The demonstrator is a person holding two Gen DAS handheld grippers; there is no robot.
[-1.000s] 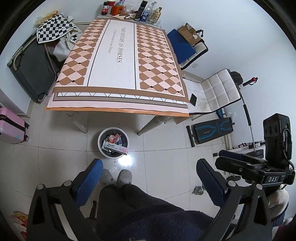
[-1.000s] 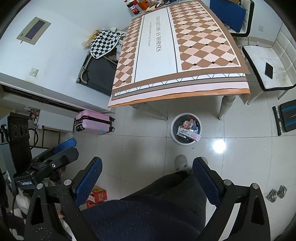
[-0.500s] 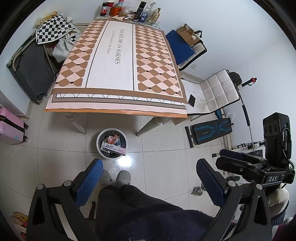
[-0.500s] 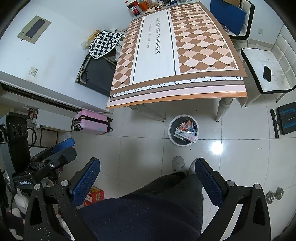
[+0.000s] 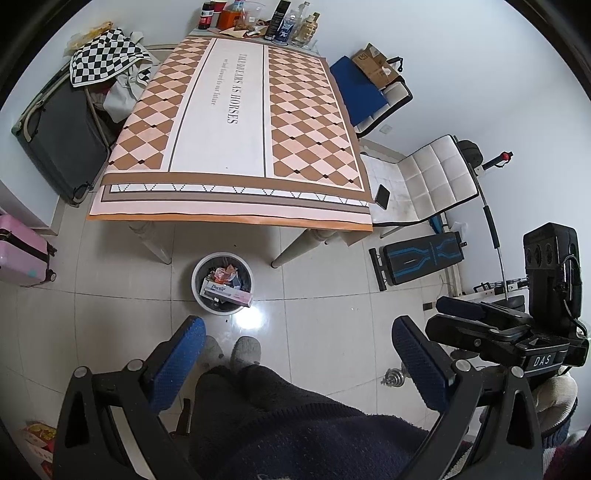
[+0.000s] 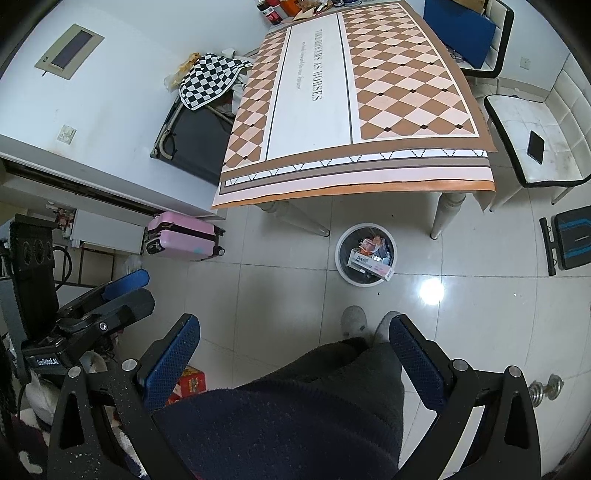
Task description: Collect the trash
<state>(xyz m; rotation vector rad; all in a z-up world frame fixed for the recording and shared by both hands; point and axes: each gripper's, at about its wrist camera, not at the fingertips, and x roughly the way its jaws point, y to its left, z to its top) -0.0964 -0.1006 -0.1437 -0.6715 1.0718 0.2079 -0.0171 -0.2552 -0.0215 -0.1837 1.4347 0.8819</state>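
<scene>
Both empty, jaws wide: left hand-held gripper (image 5: pixel 295 354), right hand-held gripper (image 6: pixel 295 347), held high over the floor, well apart from anything.

Trash sits in one bin (image 5: pixel 222 283) on the floor, just near of the counter (image 5: pixel 236 122), between its two near legs, just far of the person's two slippers.

One long box (image 5: pixel 226 291) lies across the top, one end past the rim. Likely light, stiff cardboard, smooth faces; pinch across its narrow width mid-length. Crumpled wrappers (image 5: pixel 223 274) behind it: soft, light, will crush; count unclear.

Bin looks light, thin-walled; take it by the rim.

Far counter edge: several bottles (image 5: pixel 291 22), count unclear.
</scene>
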